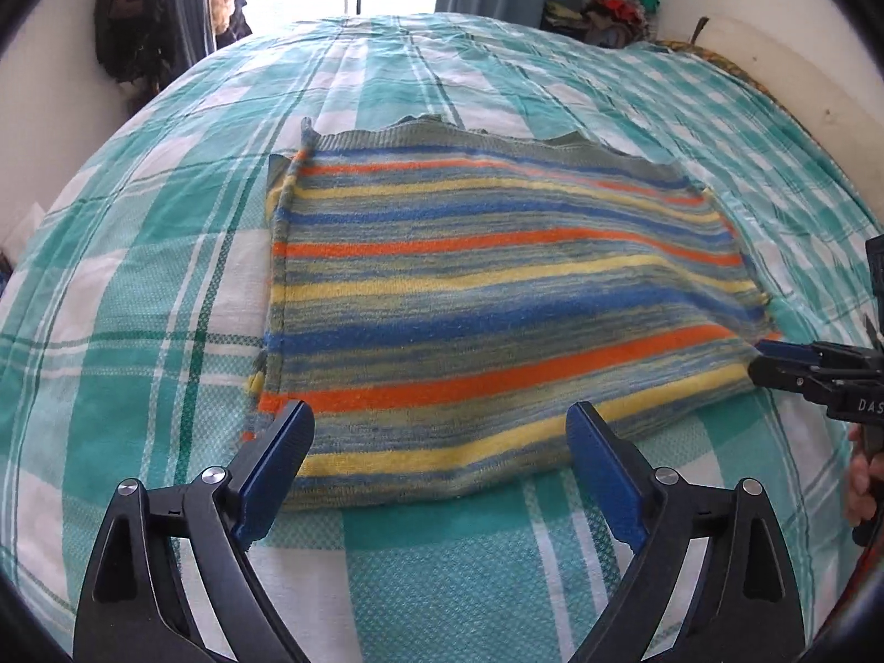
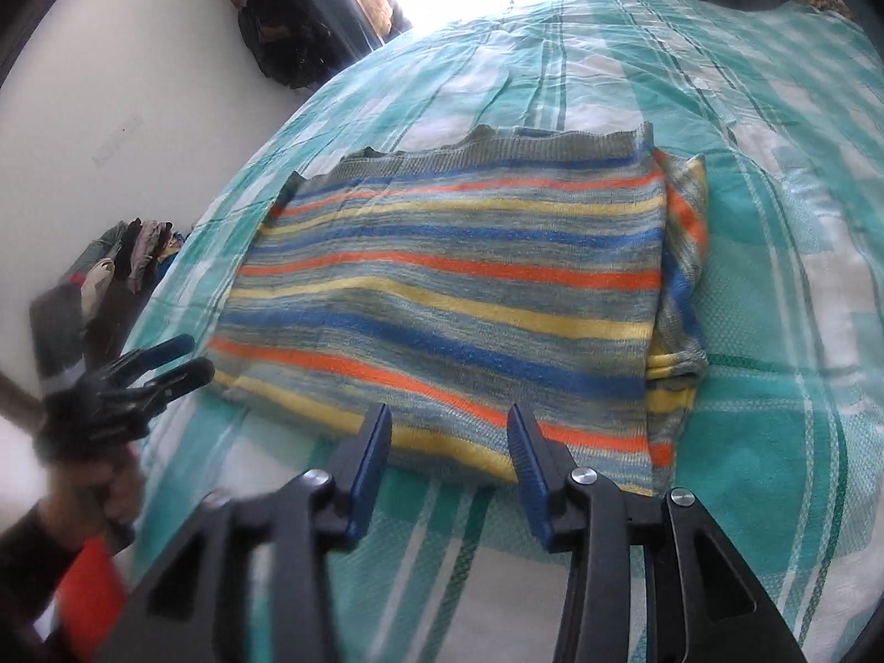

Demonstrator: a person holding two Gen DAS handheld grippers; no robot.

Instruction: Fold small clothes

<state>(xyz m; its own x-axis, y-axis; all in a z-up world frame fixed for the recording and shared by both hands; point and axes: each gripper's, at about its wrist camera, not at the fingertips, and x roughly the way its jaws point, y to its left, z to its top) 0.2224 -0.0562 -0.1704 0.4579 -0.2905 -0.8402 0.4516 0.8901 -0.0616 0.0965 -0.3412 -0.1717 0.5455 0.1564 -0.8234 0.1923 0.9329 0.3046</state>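
Striped sweater (image 1: 497, 298) lies flat on the checked bedsheet (image 1: 166, 276), folded into a rough rectangle with the ribbed hem on the far side – looks like a fold is already made, judging by the doubled layers at the near edge.

Left claw (image 1: 436, 442) hangs over the near edge of the sweater, jaws wide apart, nothing between them; the sweater's near-left corner sits just ahead of its left finger (image 1: 276, 469). Right claw (image 2: 447, 447) hovers over the near-right part of the same edge, jaws partly apart, no cloth pinched.

A tucked sleeve (image 2: 682, 276) sticks out from under the body, off to the right of the right claw – probably folded in to keep the packet narrow.

Both claws aim down at the near edge, 1 toward each side, so the likely next step is pinching that edge at 2 spots and carrying it toward the hem. Risk: layers slipping apart if only the top one is caught.
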